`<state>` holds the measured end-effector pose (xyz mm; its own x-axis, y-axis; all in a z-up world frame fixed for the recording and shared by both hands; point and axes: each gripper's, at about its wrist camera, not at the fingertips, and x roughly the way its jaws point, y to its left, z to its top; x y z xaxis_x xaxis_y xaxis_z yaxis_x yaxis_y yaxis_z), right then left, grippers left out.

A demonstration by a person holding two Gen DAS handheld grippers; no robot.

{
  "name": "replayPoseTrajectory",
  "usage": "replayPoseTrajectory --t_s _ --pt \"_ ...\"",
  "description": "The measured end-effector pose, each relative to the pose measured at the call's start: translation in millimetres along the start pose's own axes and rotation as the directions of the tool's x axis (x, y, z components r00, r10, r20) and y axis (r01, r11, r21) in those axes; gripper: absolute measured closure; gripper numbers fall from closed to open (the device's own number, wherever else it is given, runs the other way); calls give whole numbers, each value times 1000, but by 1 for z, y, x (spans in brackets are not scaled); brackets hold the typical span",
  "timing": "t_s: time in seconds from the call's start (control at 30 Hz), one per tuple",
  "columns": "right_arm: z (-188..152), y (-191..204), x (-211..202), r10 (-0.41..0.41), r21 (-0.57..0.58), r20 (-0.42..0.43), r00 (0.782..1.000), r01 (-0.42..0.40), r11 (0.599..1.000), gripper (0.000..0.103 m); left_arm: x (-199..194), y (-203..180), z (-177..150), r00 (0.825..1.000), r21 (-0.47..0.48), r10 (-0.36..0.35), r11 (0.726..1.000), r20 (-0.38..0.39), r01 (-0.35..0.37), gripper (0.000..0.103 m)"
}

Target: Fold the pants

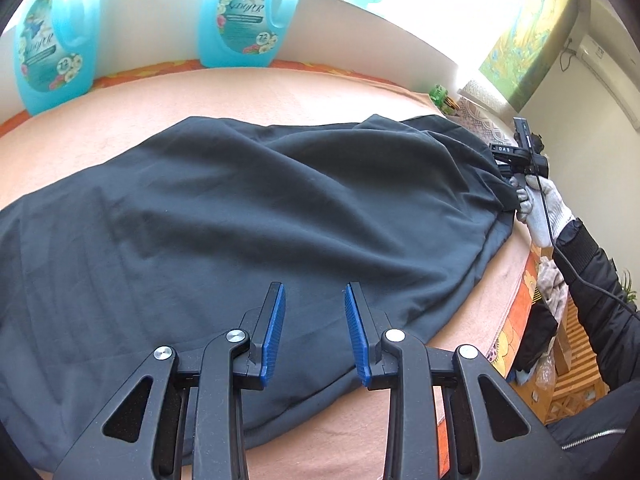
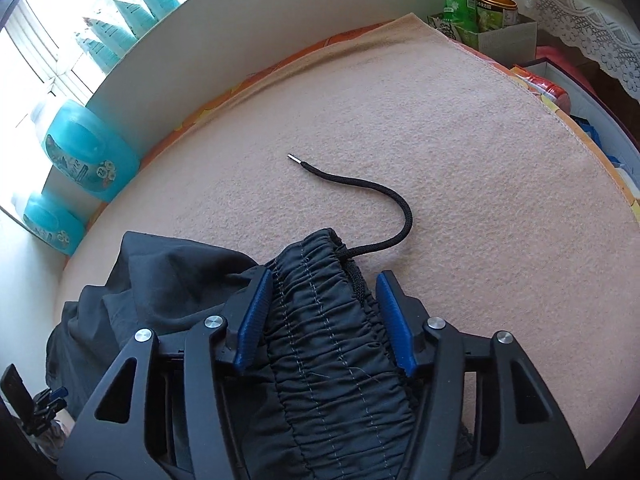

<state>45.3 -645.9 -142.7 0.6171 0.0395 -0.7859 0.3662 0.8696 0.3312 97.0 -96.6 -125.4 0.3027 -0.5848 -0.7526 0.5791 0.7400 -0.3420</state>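
The left gripper (image 1: 314, 334) hovers low over the near edge of the pants (image 1: 248, 216), its blue-padded jaws parted with a moderate gap and nothing between them; dark cloth lies beneath them. Across the pants from it, a gloved hand (image 1: 542, 210) with a black sleeve holds the right gripper (image 1: 514, 178) at the far end of the garment, level with the cloth.

In the right wrist view, the right gripper (image 2: 326, 322) straddles the gathered elastic waistband (image 2: 320, 320): the band sits bunched between the two blue pads, which stand spread on either side of it and appear to touch its edges. Whether they are actually pinching it is not clear.

There is one pair of pants, dark teal-black, lying crumpled with broad folds on a peach blanket (image 2: 460, 152) that covers the table. One black drawstring (image 2: 372, 196) with a metal tip curls out from the waistband onto the blanket. Two blue detergent bottles (image 1: 244, 16) stand beyond the pants against the white wall, and a cardboard box (image 2: 492, 32) holding a green carton and a tin sits past the blanket's far corner.
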Motion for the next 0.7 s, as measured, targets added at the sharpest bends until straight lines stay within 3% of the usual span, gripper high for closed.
replayPoseTrajectory --t_s 0.13,0.27,0.47,0.57,0.6,0.7 --pt "-12 2 -25 -14 26 99 995 11 1000 80 8 0 -2 1000 -3 5 1000 -10 -5 74" --pt "-16 8 -54 -80 29 190 978 76 997 86 17 -3 -4 1000 -3 -4 1000 -21 4 74" --pt "5 26 -85 -228 -112 296 928 270 956 90 18 -4 -6 1000 10 1 1000 -26 0 74" --pt "18 20 -69 -280 -161 236 930 322 933 90 18 -3 -8 1000 13 -2 1000 -27 3 74" --pt "19 16 -60 -328 -163 223 918 367 916 90 17 -3 -8 1000 13 -1 1000 -26 2 74" --pt "19 0 -51 -370 -122 201 907 398 909 79 16 -3 -9 1000 11 -1 1000 -26 2 74"
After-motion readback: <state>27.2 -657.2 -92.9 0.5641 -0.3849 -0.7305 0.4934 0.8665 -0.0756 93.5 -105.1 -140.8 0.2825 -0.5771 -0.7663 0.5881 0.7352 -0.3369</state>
